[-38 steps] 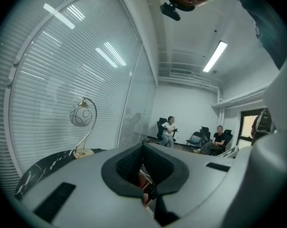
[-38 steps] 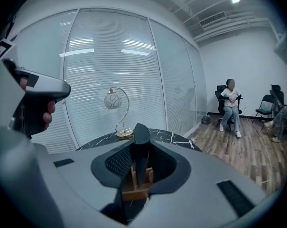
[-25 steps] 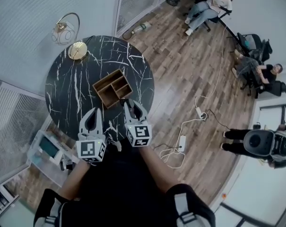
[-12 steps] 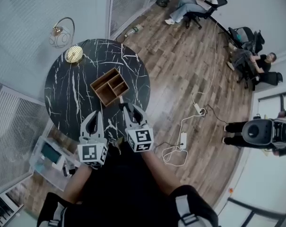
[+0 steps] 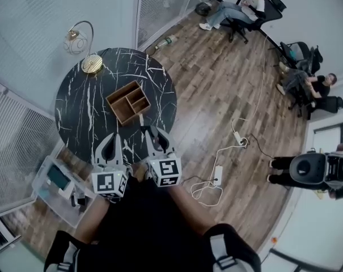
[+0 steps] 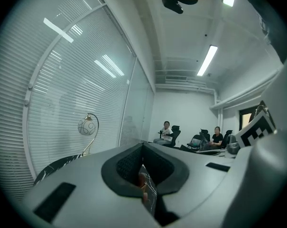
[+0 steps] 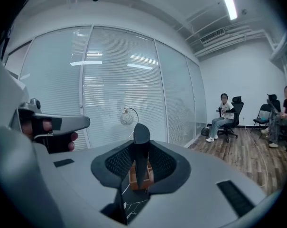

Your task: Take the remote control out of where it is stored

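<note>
Right gripper (image 5: 155, 134) is clamped on the slim black plastic remote control (image 7: 141, 151); in the right gripper view the remote stands upright between the jaws, rounded end up, pads pressing its narrow sides; jaws stand partway apart because the remote fills them.

Left gripper (image 5: 110, 137) has its jaws together with nothing between them; it sits lower left of centre in the head view, just beside the right one.

Brown wooden divided organiser box (image 5: 128, 102) sits mid-frame on the round black white-veined marble table (image 5: 83, 115); its compartments look empty (shadowed corners are hard to read); the remote is out of it, up in the right gripper near the table's lower edge and apart from the box.

Step in hand, as I judge it: carry the extracted remote clear and finish the take-out.

How to do it well:
- hold clamp pressure steady; the grip is on a narrow smooth body, so easing off risks a slip or a pivot between the pads
- keep the remote upright, no wrist roll
- stay off the box rim on any pass over it
- the empty left gripper should stay out of the right one's path; they are close
- if setting down, pick bare marble at the lower part of the table, lower until it rests, then open
</note>
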